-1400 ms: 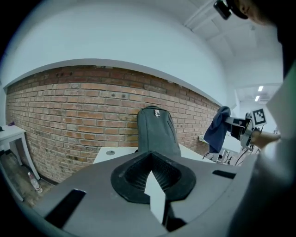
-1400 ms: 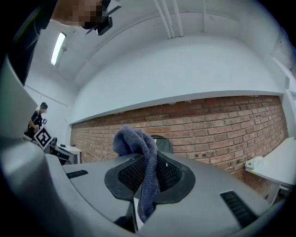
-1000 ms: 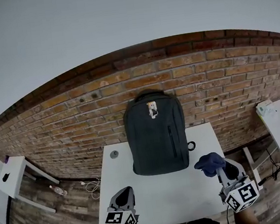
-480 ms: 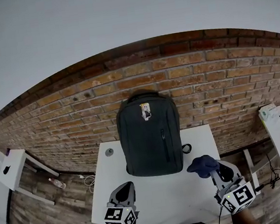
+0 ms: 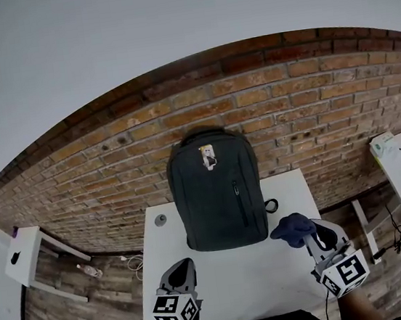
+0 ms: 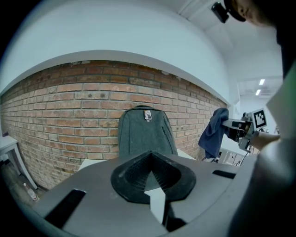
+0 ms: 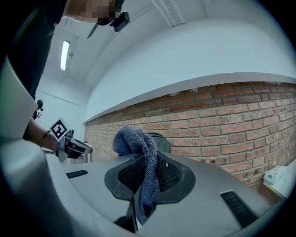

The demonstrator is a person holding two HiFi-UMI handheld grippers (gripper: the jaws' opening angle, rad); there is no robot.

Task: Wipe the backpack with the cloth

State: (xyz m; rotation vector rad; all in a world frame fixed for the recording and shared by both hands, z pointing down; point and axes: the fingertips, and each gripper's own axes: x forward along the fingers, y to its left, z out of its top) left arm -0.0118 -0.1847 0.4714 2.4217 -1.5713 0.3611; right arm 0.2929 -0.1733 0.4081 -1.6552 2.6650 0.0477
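Hovering over the near side of the tabletop (image 5: 238, 279), the left gripper (image 5: 179, 274) has its jaws closed on nothing. The right gripper (image 5: 310, 236) pinches a bunched blue cloth (image 5: 292, 228). Beyond them the backpack (image 5: 215, 190) stands upright against the brick wall (image 5: 289, 107), long axis vertical, front toward the person. As half a second earlier, the cloth stays just right of its base, apart.

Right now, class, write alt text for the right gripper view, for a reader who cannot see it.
The right claw is shut on a blue cloth that bunches above it. Behind stand a brick wall and the top of a dark backpack.
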